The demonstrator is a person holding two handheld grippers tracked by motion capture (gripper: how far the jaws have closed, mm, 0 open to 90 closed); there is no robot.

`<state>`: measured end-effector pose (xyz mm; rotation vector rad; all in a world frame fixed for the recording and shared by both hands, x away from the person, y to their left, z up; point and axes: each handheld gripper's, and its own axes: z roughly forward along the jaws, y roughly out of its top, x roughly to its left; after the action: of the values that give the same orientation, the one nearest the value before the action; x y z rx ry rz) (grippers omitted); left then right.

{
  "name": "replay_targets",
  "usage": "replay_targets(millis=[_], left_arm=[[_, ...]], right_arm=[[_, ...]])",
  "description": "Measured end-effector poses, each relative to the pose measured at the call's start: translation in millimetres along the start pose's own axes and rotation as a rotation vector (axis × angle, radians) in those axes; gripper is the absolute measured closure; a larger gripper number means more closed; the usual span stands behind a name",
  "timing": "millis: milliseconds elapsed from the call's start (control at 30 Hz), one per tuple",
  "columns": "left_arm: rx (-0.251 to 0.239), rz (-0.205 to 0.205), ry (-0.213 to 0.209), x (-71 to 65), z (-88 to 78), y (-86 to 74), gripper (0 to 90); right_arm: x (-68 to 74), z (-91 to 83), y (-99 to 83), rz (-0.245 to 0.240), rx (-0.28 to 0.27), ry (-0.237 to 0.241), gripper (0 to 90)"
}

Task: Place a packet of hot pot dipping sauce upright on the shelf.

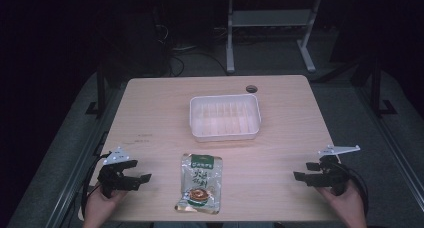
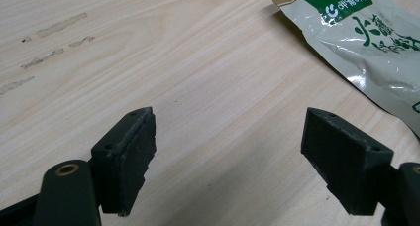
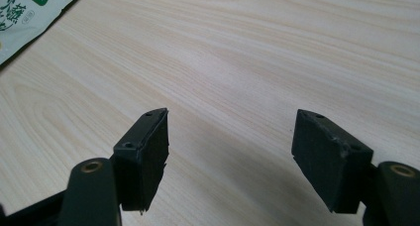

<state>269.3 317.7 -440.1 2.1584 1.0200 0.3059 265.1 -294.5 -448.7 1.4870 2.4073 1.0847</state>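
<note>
Worktop: pale wood w/ fine grain lines; a few grey smudge marks near left edge.
Pouch: silvery-white, glossy; green band at top w/ white print, dark green characters down the middle, brown-orange food pic at bottom, gold trim at corner.
Tray: white, ribbed base.
Left tool: black, matte pads, brass-coloured rivet; light grey plate on top.
Right tool: black, same brass rivets; light grey plate.
Floor: dark grey.
</note>
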Motion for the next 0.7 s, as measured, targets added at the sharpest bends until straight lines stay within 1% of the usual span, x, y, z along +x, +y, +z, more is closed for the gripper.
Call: replay_targets(millis=[100,200,267,300,333,400,433,467,500,567,600,667,700], left_arm=[[-0.01,0.025,-0.001,-5.8,3.0,2.7,21.1],[-0.014,0.043,-0.02,-14.0,10.2,6.2,21.6],[-0.017,0.064,-0.025,-18.7,13.7,9.2,22.8],[-0.017,0.064,-0.025,-18.7,13.7,9.2,22.9],[-0.029,0.081,-0.027,-22.6,15.8,12.0,22.9],[-0.044,0.093,-0.037,-26.9,17.7,14.3,23.2],[-0.044,0.093,-0.037,-26.9,17.7,14.3,24.0],[-0.053,0.109,-0.059,-32.5,19.8,16.8,24.7],[-0.056,0.124,-0.069,-36.1,20.9,18.1,26.3],[-0.057,0.156,-0.084,-43.9,23.3,20.8,30.4],[-0.056,0.169,-0.09,-47.6,24.8,22.2,30.7],[-0.052,0.184,-0.106,-53.6,27.3,25.3,31.7],[-0.052,0.184,-0.106,-53.6,27.3,25.3,32.8]], right_arm=[[2.6,2.0,1.9,-0.007,0.001,0.01,29.6],[8.9,6.6,5.4,-0.035,0.012,0.015,29.6],[13.1,9.9,7.6,-0.043,0.021,0.02,29.6],[14.5,11.3,8.5,-0.053,0.022,0.022,29.5],[16.1,12.3,9.5,-0.056,0.023,0.023,29.6],[19.1,14.3,11.5,-0.049,0.018,0.026,29.6],[19.1,14.3,11.5,-0.049,0.018,0.026,29.6],[23.1,16.4,14.0,-0.05,0.015,0.032,29.6],[25.6,17.7,15.4,-0.054,0.013,0.032,29.8],[31.2,21.1,18.9,-0.061,0.017,0.036,30.1],[34.6,23.0,20.9,-0.065,0.018,0.038,30.2],[42.1,26.8,25.3,-0.088,0.021,0.047,30.1],[46.4,28.9,28.1,-0.097,0.024,0.049,30.1]])
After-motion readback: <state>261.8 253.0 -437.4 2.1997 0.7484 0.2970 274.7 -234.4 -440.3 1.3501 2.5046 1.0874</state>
